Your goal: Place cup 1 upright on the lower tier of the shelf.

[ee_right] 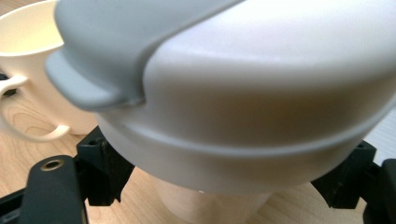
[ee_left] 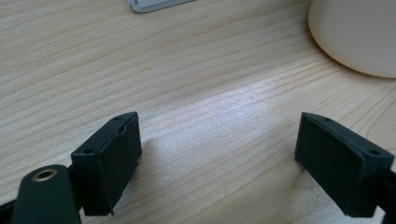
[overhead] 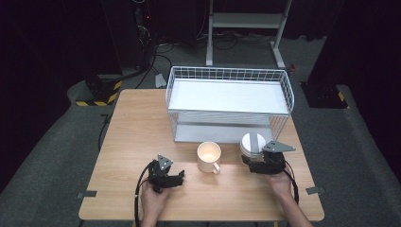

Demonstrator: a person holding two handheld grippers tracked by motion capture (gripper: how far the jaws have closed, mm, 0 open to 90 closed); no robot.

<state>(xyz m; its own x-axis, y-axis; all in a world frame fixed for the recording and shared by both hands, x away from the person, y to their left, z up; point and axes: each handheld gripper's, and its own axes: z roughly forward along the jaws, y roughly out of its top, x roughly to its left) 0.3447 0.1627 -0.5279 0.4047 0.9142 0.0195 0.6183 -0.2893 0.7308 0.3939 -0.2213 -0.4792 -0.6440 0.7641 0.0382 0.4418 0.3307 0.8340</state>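
A white cup with a grey lid [overhead: 251, 143] stands just in front of the wire rack, at the right. My right gripper [overhead: 253, 158] is shut on it from the near side. In the right gripper view the cup [ee_right: 243, 93] looms close and the black jaws press on its sides under the lid. A cream mug [overhead: 209, 156] stands at the table's middle with its handle toward the near right; its handle and rim also show beyond the cup [ee_right: 28, 70]. My left gripper [overhead: 178, 178] rests low on the wood left of the mug, open [ee_left: 219, 163], with nothing between its jaws. The mug's side [ee_left: 359, 32] is ahead of it, to the right.
A white wire rack [overhead: 229, 71] with two shelves stands at the back middle of the wooden table [overhead: 132, 137]. A corner of its base [ee_left: 154, 3] shows ahead of the left gripper. Dark floor, cables and a metal stand lie beyond the table.
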